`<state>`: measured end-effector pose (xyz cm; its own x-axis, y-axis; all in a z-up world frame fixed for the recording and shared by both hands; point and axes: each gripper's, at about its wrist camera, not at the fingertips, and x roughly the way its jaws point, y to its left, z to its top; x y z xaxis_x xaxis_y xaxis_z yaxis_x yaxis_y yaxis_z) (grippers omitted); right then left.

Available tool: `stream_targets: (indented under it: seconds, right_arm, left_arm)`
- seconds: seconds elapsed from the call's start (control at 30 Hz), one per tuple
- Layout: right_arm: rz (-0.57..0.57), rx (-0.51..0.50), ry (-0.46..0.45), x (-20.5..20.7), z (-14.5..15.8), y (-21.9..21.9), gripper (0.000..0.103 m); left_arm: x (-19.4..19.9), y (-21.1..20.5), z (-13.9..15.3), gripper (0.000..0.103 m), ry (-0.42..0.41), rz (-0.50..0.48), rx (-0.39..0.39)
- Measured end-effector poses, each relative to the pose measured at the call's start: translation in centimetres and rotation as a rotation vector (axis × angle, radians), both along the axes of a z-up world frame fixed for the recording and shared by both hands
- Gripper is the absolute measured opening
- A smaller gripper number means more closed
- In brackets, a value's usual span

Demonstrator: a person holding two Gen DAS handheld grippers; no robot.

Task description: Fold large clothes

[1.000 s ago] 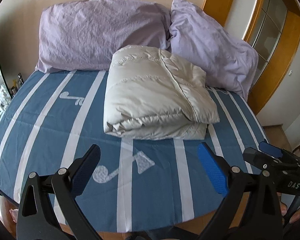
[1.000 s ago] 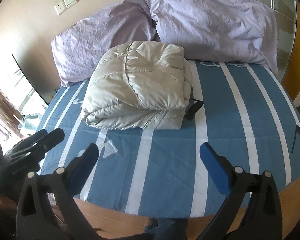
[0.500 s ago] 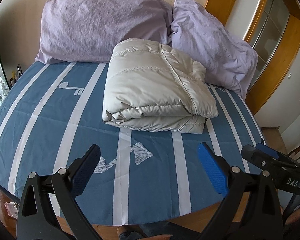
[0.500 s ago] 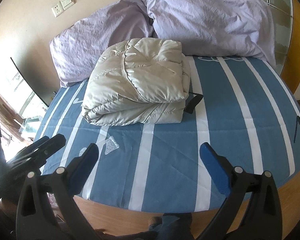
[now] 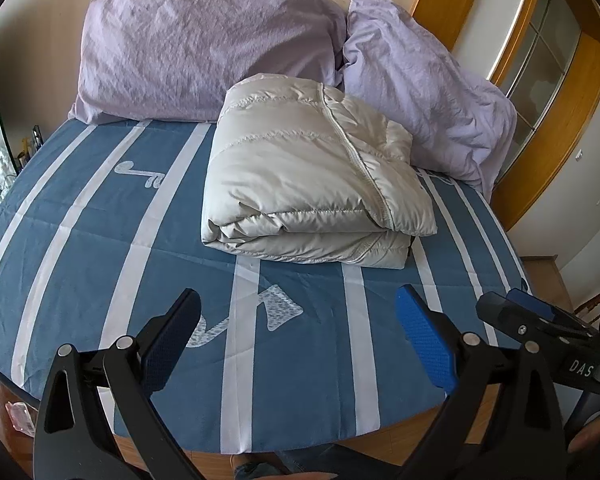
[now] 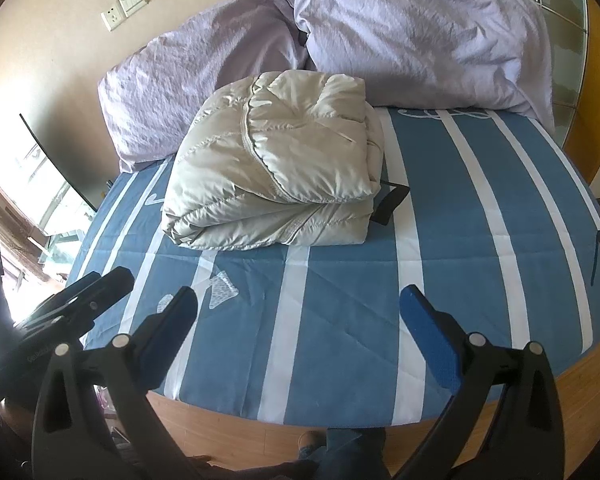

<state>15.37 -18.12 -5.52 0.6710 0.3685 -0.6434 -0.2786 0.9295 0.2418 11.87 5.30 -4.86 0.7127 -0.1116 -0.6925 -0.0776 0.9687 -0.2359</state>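
Beige puffer jacket point(image 5: 308, 184) lies folded into a compact bundle on bed point(image 5: 80, 248) — folding apparently complete; left gripper point(image 5: 296, 334) and right gripper point(image 6: 298, 330) both spread apart, empty.

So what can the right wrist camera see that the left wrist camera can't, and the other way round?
Only the right wrist view shows the wall socket and switch, the black strap poking out beside the jacket, and the left gripper at its left edge.

Only the left wrist view shows the wooden door frame with glass panes, and the right gripper at its right edge.

Both show the folded cream puffer jacket lying on the blue striped bedspread, two lilac pillows behind it, and open fingers holding nothing.
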Motion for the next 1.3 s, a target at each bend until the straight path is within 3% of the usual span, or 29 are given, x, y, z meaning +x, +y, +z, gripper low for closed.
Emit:
stream_targets:
  seconds: [1.3]
  right_arm:
    - [0.008,0.001,0.011,0.4,-0.5,0.2,0.101]
  left_arm:
    - [0.7,-1.1,-0.6,0.098,0.026,-0.001,0.018]
